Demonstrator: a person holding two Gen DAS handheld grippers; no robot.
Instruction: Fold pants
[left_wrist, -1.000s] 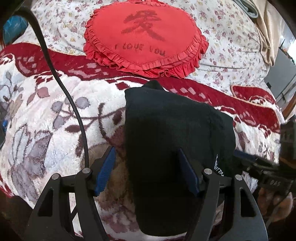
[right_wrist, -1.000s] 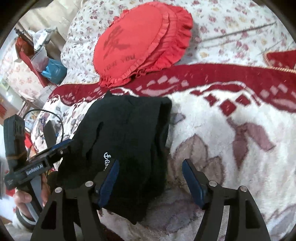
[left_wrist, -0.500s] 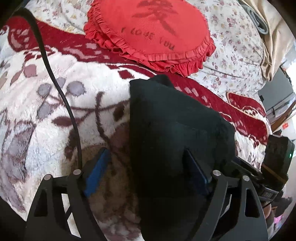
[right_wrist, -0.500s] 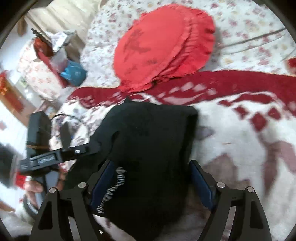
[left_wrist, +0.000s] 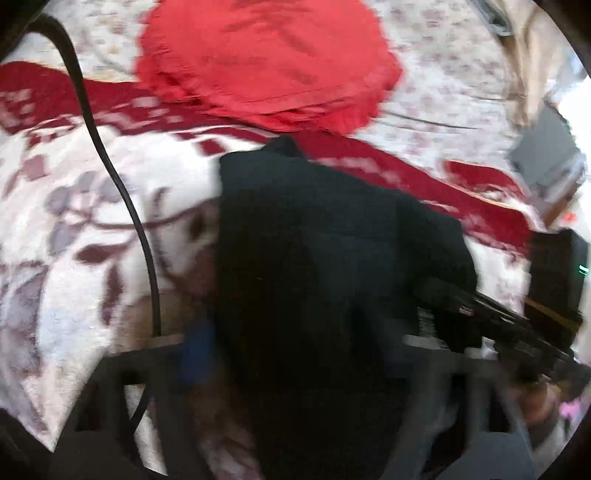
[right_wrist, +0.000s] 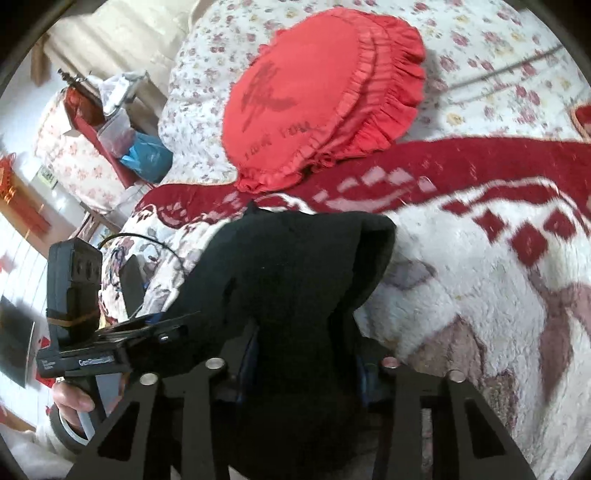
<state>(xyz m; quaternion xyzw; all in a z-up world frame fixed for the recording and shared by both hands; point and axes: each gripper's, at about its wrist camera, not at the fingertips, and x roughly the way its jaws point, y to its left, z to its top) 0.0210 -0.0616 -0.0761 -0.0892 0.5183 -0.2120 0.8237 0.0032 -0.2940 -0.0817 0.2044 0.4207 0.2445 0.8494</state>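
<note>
Left wrist view: heavy motion blur. Black pants (left_wrist: 325, 258) lie as a folded bundle on the fleece blanket (left_wrist: 74, 221), near edge running in between the fingers of the left gripper (left_wrist: 295, 354). Jaws are closing with cloth between them; blur hides whether the pads press yet, so grip can't be confirmed. Red heart cushion (left_wrist: 266, 59) sits at the far end, touching the bundle's far corner or just behind it. Black cable (left_wrist: 122, 192) dangles on the left. The other tool pokes in from the right.

Right wrist view: sharper. Right gripper (right_wrist: 306, 363) is closing around the near end of the pants (right_wrist: 295, 266); fabric fills the gap, blue pads look pressed into it on both sides. Left tool's tip is buried in the cloth at left, hand (right_wrist: 72, 400) under it.

Risks:
- Thick multi-layer stack: pads may catch top layers only, and the fold peels apart on lift.
- Uneven grip between sides skews the fold.
- Fleece nap could drag the underside.
- Cable could snag the left edge.
</note>
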